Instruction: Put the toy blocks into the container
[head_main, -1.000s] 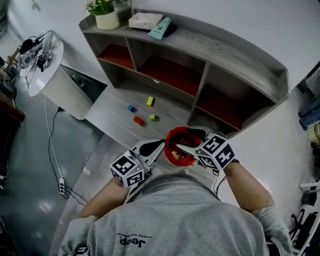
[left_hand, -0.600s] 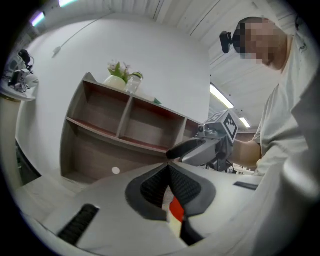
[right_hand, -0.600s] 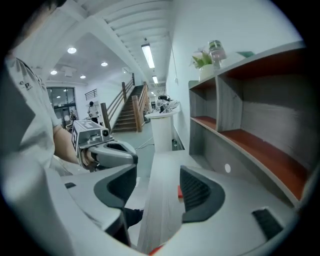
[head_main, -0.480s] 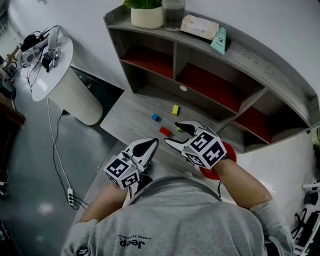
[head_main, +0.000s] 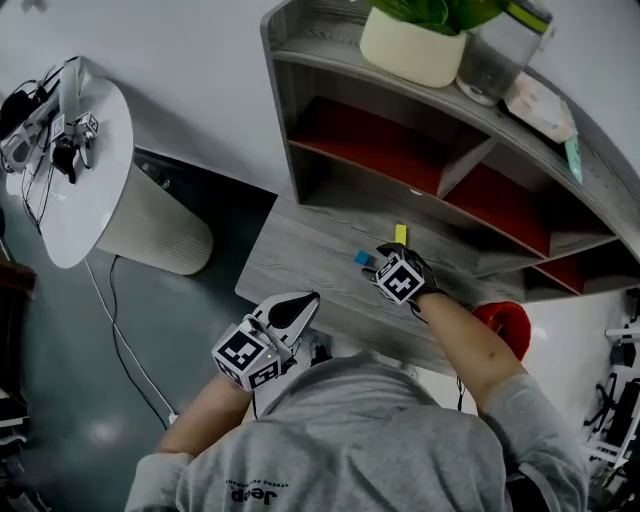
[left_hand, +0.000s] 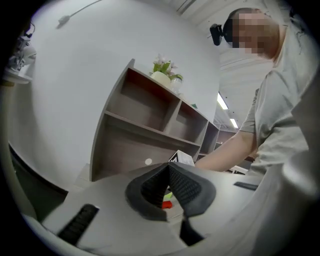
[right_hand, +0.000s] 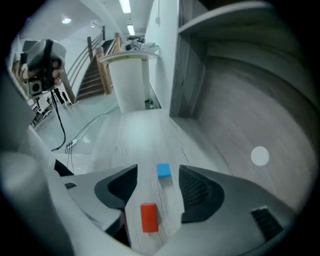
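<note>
Nearest the torso: left gripper at the front edge of the bench, fingers closed tip to tip, holding nothing. Red container at the bench's right end, partly behind the right forearm, well apart from the loose blocks. Further in: right gripper pitched steeply down over the bench, fingers wide apart, just been closing a little, touching nothing. Red block flat on the bench between those fingers, clear of both. Green block near it, only glimpsed through the gap under the left fingers. Blue block just past the right fingertips, in line with the gap. Yellow block beyond that, near the foot of the shelf unit. On top of the unit: white plant pot and a clear jar.
</note>
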